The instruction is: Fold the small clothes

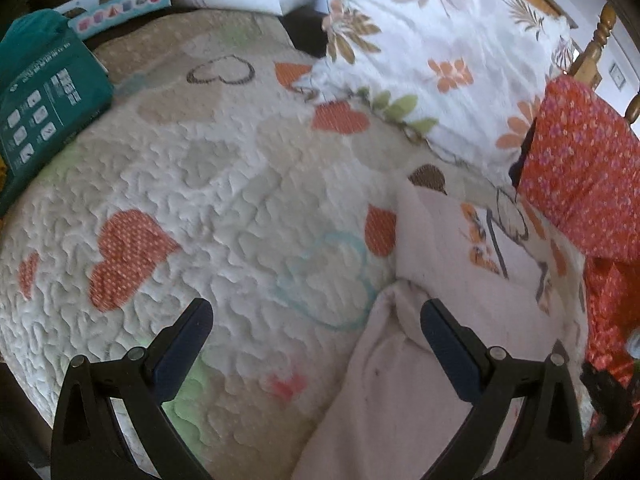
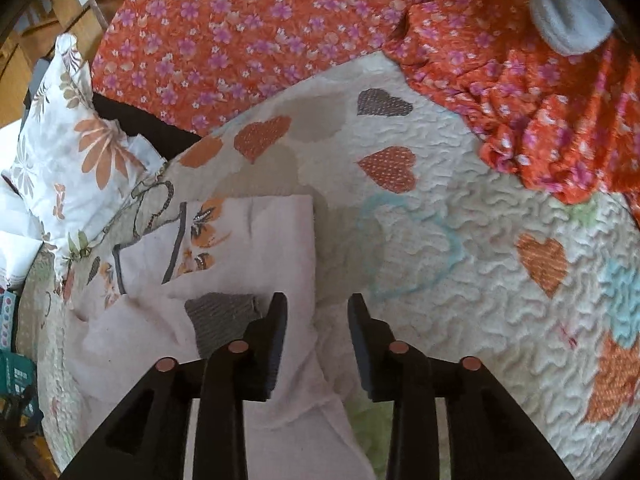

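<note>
The left gripper (image 1: pixel 316 312) stands wide open and empty over the quilt (image 1: pixel 200 184), just beside the pink garment (image 1: pixel 440 264). The right gripper (image 2: pixel 317 308) is partly open, gripping nothing, above that garment's edge (image 2: pixel 280 232). An orange floral cloth (image 2: pixel 248 24) lies beyond.

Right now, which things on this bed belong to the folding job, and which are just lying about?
Job:
- pale pink garment
- left gripper, open
- right gripper, open

Lying about:
- heart-patterned quilt
- floral pillow
- orange flowered cloth
- teal package
</note>
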`<state>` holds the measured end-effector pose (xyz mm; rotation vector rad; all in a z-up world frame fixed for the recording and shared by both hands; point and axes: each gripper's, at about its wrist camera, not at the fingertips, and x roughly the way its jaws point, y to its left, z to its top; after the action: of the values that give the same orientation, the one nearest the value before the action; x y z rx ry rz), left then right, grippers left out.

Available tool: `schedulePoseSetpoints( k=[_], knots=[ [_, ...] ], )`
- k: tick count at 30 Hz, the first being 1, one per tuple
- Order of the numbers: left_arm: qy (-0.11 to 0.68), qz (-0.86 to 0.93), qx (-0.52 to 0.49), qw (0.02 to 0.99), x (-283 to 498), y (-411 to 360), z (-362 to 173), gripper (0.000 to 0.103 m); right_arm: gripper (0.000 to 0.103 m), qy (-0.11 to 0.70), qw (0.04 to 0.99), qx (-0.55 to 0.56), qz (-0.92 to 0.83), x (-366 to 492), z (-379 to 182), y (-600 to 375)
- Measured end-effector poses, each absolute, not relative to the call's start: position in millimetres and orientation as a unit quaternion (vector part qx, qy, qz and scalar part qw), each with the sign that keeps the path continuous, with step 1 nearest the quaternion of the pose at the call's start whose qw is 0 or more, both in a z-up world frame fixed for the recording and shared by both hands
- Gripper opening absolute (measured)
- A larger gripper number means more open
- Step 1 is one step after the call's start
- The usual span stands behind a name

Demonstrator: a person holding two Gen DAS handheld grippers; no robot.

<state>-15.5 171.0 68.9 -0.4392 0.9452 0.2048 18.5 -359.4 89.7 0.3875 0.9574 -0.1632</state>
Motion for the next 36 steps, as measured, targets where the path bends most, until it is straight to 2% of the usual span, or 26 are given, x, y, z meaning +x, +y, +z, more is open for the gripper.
schedulePoseSetpoints(
  k=[2, 4, 5, 6, 7, 12, 14, 16, 17, 18, 20, 25, 27, 34, 36],
  knots=[
    [0.453, 0.097, -0.204, 0.863, -14.5, 168.7, 67.9, 0.103, 0.058, 0.469, 0.861, 0.186, -0.061, 37.8, 79.1, -352.1],
    [0.454, 0.097, -0.198, 0.863, -12.5, 167.0, 67.4, 0.103, 0.059, 0.491, 0.851, 0.176, -0.064, 56.3, 64.7, -345.7],
    [0.455, 0.097, -0.197, 0.863, -11.6, 167.6, 67.4, 0.103, 0.054, 0.499, 0.846, 0.175, -0.062, 62.5, 58.3, -343.1],
    [0.455, 0.098, -0.196, 0.863, -10.8, 168.8, 67.3, 0.103, 0.019, 0.509, 0.841, 0.176, -0.050, 67.7, 52.8, -340.0],
    [0.456, 0.100, -0.196, 0.863, -10.0, 170.6, 67.3, 0.103, 0.007, 0.519, 0.838, 0.165, -0.037, 73.3, 48.8, -335.0],
    [0.459, 0.113, -0.187, 0.861, -5.0, 181.9, 65.0, 0.103, 0.008, 0.516, 0.839, 0.079, -0.154, 83.7, 47.1, -345.8],
    [0.461, 0.113, -0.195, 0.858, -4.6, 186.6, 63.0, 0.103, 0.009, 0.488, 0.855, 0.091, -0.148, 75.2, 62.9, -346.9],
    [0.463, 0.115, -0.196, 0.857, -4.4, 187.5, 61.8, 0.103, 0.014, 0.458, 0.875, 0.116, -0.106, 63.0, 81.7, -340.8],
    [0.464, 0.114, -0.197, 0.856, -4.2, 186.9, 61.2, 0.103, 0.028, 0.445, 0.884, 0.122, -0.081, 57.6, 90.8, -334.5],
    [0.465, 0.111, -0.199, 0.855, -4.1, 186.2, 60.4, 0.103, 0.046, 0.440, 0.887, 0.123, -0.060, 56.5, 95.1, -328.8],
    [0.467, 0.105, -0.199, 0.855, -4.1, 183.0, 59.6, 0.103, 0.053, 0.448, 0.885, 0.122, -0.008, 59.0, 96.2, -314.6],
    [0.468, 0.104, -0.185, 0.858, -4.3, 177.3, 59.6, 0.103, 0.053, 0.505, 0.859, 0.078, 0.007, 76.3, 60.8, -285.0],
    [0.467, 0.108, -0.189, 0.857, -4.5, 178.8, 59.7, 0.103, 0.014, 0.522, 0.850, 0.071, 0.006, 75.3, 47.2, -280.0],
    [0.466, 0.120, -0.208, 0.851, -4.9, 194.7, 60.7, 0.103, 0.011, 0.498, 0.864, 0.044, -0.058, 62.7, 58.6, -298.9],
    [0.466, 0.124, -0.210, 0.850, -6.4, 198.3, 61.0, 0.103, 0.018, 0.501, 0.860, 0.033, -0.088, 65.3, 57.4, -305.3]
  ],
)
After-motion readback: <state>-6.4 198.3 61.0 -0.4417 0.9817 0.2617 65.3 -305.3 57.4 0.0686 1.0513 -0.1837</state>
